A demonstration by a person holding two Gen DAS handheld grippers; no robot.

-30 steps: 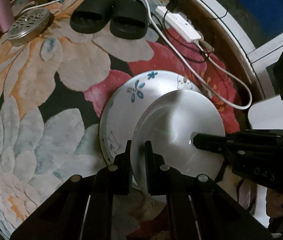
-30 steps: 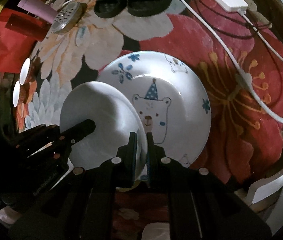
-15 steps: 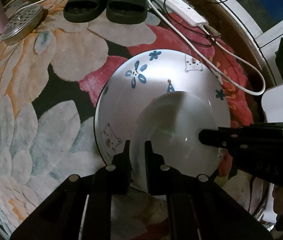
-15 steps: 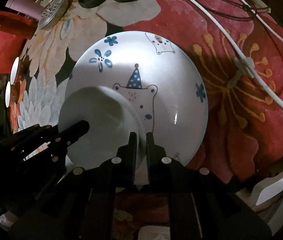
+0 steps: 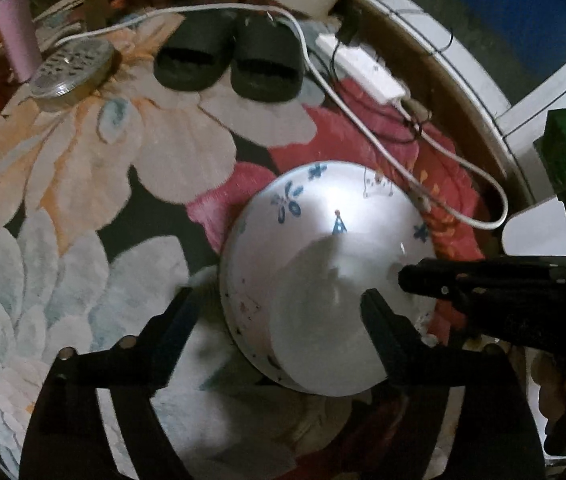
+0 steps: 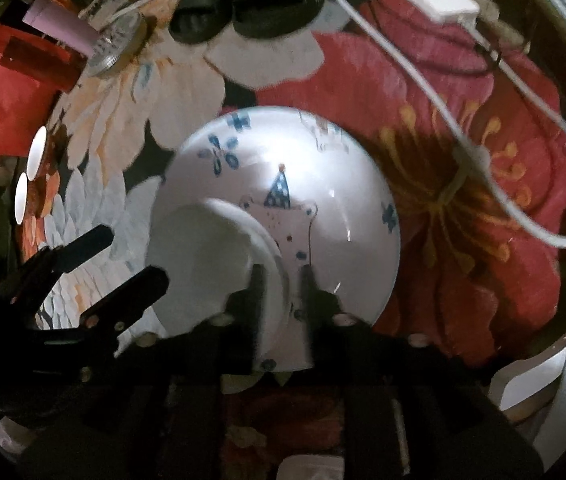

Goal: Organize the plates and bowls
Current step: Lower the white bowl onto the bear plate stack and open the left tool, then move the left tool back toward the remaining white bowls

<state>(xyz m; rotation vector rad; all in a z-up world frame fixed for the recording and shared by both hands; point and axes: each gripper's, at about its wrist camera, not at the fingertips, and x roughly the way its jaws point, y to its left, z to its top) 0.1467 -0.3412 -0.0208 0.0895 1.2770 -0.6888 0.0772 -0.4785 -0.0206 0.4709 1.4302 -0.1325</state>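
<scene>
Writing: none legible; bear-print plate point(image 6: 335, 184) holds white bowl point(image 6: 211, 256).

Small bowl point(image 5: 323, 344) sits in big plate point(image 5: 323, 196), plate on rug point(image 5: 83, 208).
Bowl toward plate's near-left part in right wrist view. Left claw point(image 5: 279, 304) straddles bowl's near rim; right claw point(image 6: 281, 280) straddles its right rim, jaws apart. Behind plate: slippers point(image 5: 227, 60), side by side. Left of slippers: round lid point(image 5: 71, 70). Right of slippers: power strip point(image 5: 363, 68); cable point(image 5: 463, 168) runs right of plate.
</scene>
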